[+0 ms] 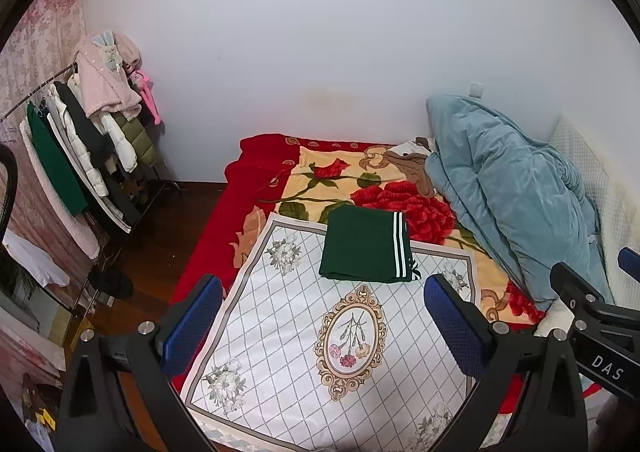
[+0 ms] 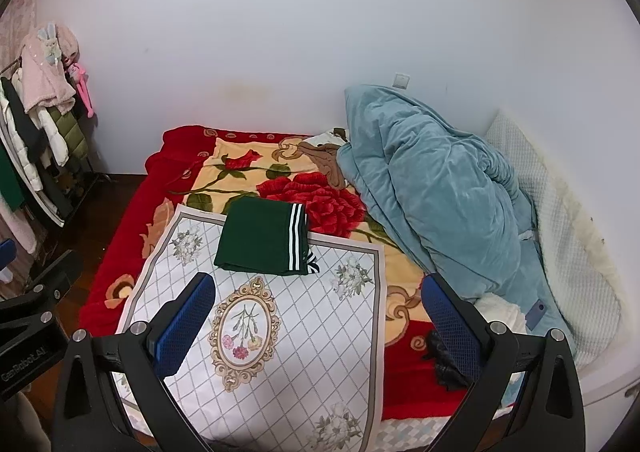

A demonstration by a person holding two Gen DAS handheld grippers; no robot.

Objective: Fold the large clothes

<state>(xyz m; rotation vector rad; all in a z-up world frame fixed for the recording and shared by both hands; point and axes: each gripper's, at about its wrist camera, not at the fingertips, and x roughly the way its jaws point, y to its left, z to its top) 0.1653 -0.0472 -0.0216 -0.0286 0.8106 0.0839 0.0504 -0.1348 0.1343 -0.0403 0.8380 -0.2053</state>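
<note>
Fold looks done: green garment [image 1: 366,248] lies squared on the white cloth [image 1: 280,332].
We hold left gripper [image 1: 324,326] and right gripper [image 2: 318,326] spread, empty; next we'd likely fetch another piece.

- Left gripper [image 1: 322,328]: raised, both blue-padded fingers [image 1: 192,326] spread wide, nothing between them.
- Right gripper [image 2: 318,326]: raised alongside, just beside the left, blue pads [image 2: 450,326] equally wide apart, holding nothing.
</note>
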